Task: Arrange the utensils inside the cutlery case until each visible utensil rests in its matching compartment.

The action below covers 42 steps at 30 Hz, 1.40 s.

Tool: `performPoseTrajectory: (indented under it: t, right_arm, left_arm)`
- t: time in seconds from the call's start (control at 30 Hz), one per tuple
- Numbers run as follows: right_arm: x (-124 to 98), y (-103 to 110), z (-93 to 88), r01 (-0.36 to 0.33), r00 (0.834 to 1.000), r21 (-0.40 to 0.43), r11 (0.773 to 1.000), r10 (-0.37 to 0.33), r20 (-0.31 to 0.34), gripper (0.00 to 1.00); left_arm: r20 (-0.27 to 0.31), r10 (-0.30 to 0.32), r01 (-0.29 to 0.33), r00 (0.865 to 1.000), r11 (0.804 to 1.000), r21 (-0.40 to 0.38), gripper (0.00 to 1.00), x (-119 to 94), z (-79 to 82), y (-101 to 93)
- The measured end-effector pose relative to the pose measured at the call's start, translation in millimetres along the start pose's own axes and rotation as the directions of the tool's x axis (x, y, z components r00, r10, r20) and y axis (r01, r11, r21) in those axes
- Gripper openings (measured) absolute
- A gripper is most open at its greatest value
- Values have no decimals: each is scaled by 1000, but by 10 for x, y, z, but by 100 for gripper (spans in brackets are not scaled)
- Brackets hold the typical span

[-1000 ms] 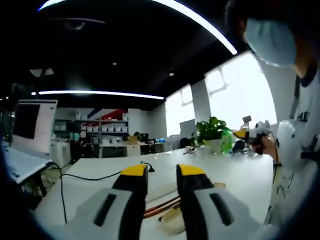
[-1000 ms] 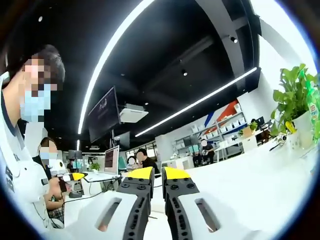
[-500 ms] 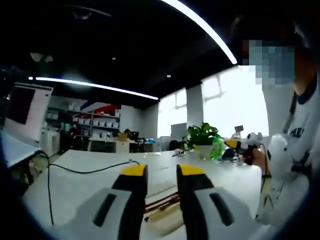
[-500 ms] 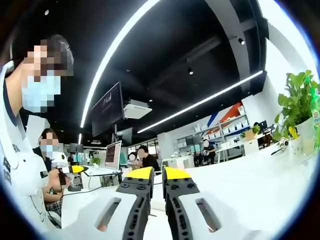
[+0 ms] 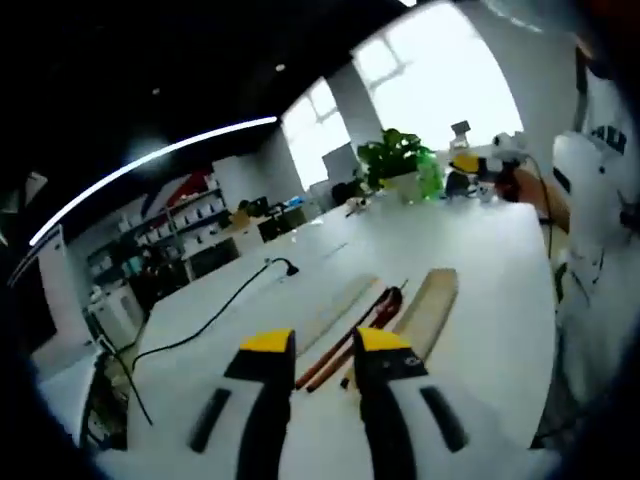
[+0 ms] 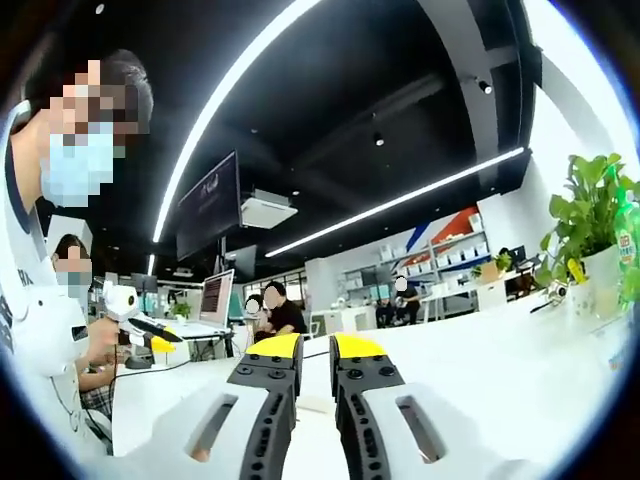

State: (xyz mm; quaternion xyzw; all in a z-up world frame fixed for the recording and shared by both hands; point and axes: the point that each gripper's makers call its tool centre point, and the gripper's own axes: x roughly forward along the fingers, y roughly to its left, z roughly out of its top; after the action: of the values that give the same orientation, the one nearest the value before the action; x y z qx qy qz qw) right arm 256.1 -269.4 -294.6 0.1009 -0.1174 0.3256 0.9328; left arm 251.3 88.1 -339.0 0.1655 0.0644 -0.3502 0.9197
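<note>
White laminate forms the long counter that runs away from the left tool, whose two yellow-tipped jaws stand a narrow gap apart with nothing between them. Just beyond those tips, in the left gripper view, lie the utensils: a flat pale wooden cutlery case piece on the right, a second pale wooden slat on the left, and between them a pair of reddish-brown chopsticks lying lengthwise, near a dark red spoon-like utensil whose exact shape is too blurred to tell. Whether any utensil sits in a compartment cannot be told. A black cable snakes across the counter to the left. A green potted plant stands at the far end, and beside it the right tool appears, held in the person's hand.

In the right gripper view, the right tool likewise has its yellow tips slightly apart and grips nothing. The left tool shows at the left, in the person's other hand. A leafy plant in a white pot stands on the counter to the right.
</note>
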Motion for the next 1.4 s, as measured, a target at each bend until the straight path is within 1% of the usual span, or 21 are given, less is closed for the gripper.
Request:
performPoseTrajectory:
  t: [0.1, 0.17, 0.2, 0.23, 0.33, 0.37, 0.4, 0.47, 0.53, 0.6, 0.67, 0.73, 0.8, 0.87, 0.93, 0.97, 1.07, 1.2, 1.3, 1.33, 1.4]
  right_arm:
    - [-8, -4, -14, 5, 1000, 0, 1000, -5, -2, 10]
    - [-8, 2, -15, 5, 1000, -2, 1000, -5, 0, 10]
    - [-5, 5, -22, 6, 1000, -2, 1000, -6, -3, 10]
    - [-2, 7, -30, 6, 1000, -1, 1000, -6, -6, 10]
    - [3, 14, -54, 5, 1000, 2, 1000, -5, -12, 10]
    - [2, 16, -60, 4, 1000, 3, 1000, -4, -13, 10]
    - [1, 18, -65, 5, 1000, 3, 1000, -5, -12, 10]
    - [-3, 21, -74, 5, 1000, 6, 1000, -5, -13, 10]
    - [-12, 22, -85, 7, 1000, 9, 1000, -7, -16, 10]
    - [-32, 14, -92, 12, 1000, 10, 1000, -12, -18, 10]
    - [-46, 8, -98, 17, 1000, 14, 1000, -16, -20, 10]
    - [-54, 7, -105, 19, 1000, 17, 1000, -19, -22, 10]
    - [-61, 10, -115, 21, 1000, 18, 1000, -21, -24, 10]
    - [-67, 9, -118, 24, 999, 22, 999, -24, -22, 10]
    - [-71, 5, -123, 25, 999, 27, 999, -24, -20, 10]
    - [-72, 4, -127, 25, 999, 29, 999, -24, -21, 10]
    - [-80, 8, -147, 22, 999, 34, 999, -21, -25, 10]
    - [-99, 1, -171, 28, 999, 38, 999, -27, -28, 10]
    - [-119, -7, -188, 27, 999, 50, 998, -25, -33, 10]
    - [-122, -6, -193, 24, 999, 55, 998, -23, -32, 10]
    - [-126, -10, -204, 25, 999, 60, 998, -23, -35, 10]
  left_arm:
    - [-102, 29, -17, 994, 993, 115, 24, 29, -123, 63]
    - [-114, 27, -8, 993, 987, 160, 24, 48, -119, 58]
    - [-94, 15, 3, 995, 984, 180, 23, 64, -67, 38]
    - [-84, 3, 12, 996, 984, 178, 22, 69, -32, 26]
    - [-110, -29, 50, 994, 981, 189, 21, 91, -11, 14]
    - [-125, -34, 58, 992, 978, 200, 22, 105, -22, 23]
    - [-143, -58, 87, 988, 976, 202, 22, 132, -45, -1]
    - [-167, -78, 111, 983, 974, 198, 22, 170, -81, -16]
    - [-198, -106, 147, 974, 968, 202, 22, 215, -140, -42]
    - [-223, -109, 156, 969, 966, 205, 22, 276, -189, -20]
    - [-223, -105, 151, 969, 969, 198, 21, 314, -172, 17]
    - [-208, -130, 166, 969, 972, 166, 21, 351, -134, 4]
    - [-215, -137, 174, 967, 971, 166, 20, 404, -126, 15]
    - [-265, -149, 206, 953, 956, 206, 20, 442, -193, 15]
    - [-316, -170, 248, 934, 942, 226, 20, 479, -279, 2]
    - [-338, -182, 267, 923, 937, 224, 20, 494, -321, -1]
    - [-377, -189, 288, 906, 931, 225, 20, 560, -405, 47]
    - [-409, -196, 307, 891, 924, 227, 19, 619, -481, 85]
    - [-416, -196, 315, 888, 918, 239, 18, 670, -509, 96]
    - [-424, -212, 333, 881, 913, 235, 18, 678, -527, 71]
    - [-437, -221, 351, 872, 904, 242, 18, 706, -559, 46]
